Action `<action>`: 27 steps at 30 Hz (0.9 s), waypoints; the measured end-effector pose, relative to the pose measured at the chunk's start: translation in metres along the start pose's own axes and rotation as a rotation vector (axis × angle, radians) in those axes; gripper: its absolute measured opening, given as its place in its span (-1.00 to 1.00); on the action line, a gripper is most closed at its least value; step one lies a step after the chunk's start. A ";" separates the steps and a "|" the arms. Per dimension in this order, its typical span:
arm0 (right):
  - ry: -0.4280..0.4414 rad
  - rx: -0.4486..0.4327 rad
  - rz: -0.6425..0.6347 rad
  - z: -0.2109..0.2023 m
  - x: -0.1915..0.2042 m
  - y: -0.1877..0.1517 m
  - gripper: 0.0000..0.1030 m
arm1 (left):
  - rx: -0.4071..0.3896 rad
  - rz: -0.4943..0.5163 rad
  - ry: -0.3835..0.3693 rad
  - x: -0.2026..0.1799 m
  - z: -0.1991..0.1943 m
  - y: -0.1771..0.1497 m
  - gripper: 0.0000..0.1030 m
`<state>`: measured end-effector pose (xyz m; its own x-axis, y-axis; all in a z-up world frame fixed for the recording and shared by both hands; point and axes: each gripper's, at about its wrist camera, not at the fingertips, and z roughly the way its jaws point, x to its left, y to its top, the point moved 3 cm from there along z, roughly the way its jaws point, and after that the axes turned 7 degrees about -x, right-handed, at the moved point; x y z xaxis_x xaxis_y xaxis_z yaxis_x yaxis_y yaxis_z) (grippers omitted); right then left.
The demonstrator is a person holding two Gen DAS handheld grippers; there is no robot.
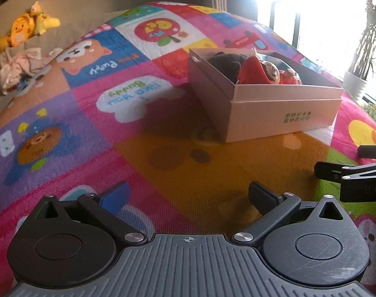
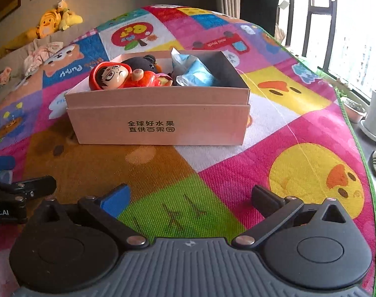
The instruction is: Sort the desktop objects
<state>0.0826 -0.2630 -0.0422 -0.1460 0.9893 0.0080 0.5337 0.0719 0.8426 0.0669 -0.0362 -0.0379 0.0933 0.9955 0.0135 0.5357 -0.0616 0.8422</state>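
1. Left gripper (image 1: 188, 195): jaws spread wide, nothing between them, low over the play mat (image 1: 94, 133).
2. Right gripper (image 2: 190, 198): jaws fully released, empty.
3. Cardboard box (image 2: 160, 126) sits on the mat at 12 o'clock in the right wrist view, 1 o'clock in the left.
4. Inside the box: red doll (image 2: 113, 75) at 10 o'clock, black plush (image 2: 141, 63) behind it, blue packet (image 2: 195, 74) at 2 o'clock.
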 end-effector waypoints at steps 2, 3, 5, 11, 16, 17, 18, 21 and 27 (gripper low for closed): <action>0.001 0.000 0.001 0.000 0.000 0.001 1.00 | 0.000 0.003 0.002 0.000 0.000 0.000 1.00; 0.001 0.000 0.002 0.000 0.000 0.000 1.00 | 0.000 0.004 0.002 0.000 0.000 0.000 1.00; -0.001 0.000 -0.001 0.000 0.000 0.000 1.00 | 0.000 -0.001 0.000 -0.001 0.001 0.000 1.00; -0.002 0.000 -0.002 0.000 0.000 0.000 1.00 | 0.001 0.000 0.000 0.001 0.001 0.000 1.00; -0.001 0.000 -0.001 0.000 0.000 0.000 1.00 | 0.001 0.000 0.000 0.001 0.000 0.000 1.00; -0.002 0.000 -0.001 0.000 0.000 0.000 1.00 | 0.001 0.000 0.000 0.001 0.000 0.000 1.00; -0.001 0.000 -0.001 0.000 0.000 0.000 1.00 | 0.001 -0.001 0.000 0.000 0.000 0.000 1.00; -0.001 0.000 -0.001 0.000 -0.001 0.000 1.00 | 0.001 0.001 0.001 0.000 0.001 0.000 1.00; -0.001 0.001 -0.001 0.000 0.000 0.001 1.00 | 0.001 -0.001 -0.001 0.000 0.001 0.000 1.00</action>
<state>0.0828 -0.2630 -0.0417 -0.1457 0.9893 0.0070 0.5341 0.0727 0.8423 0.0674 -0.0358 -0.0380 0.0932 0.9956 0.0124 0.5367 -0.0607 0.8416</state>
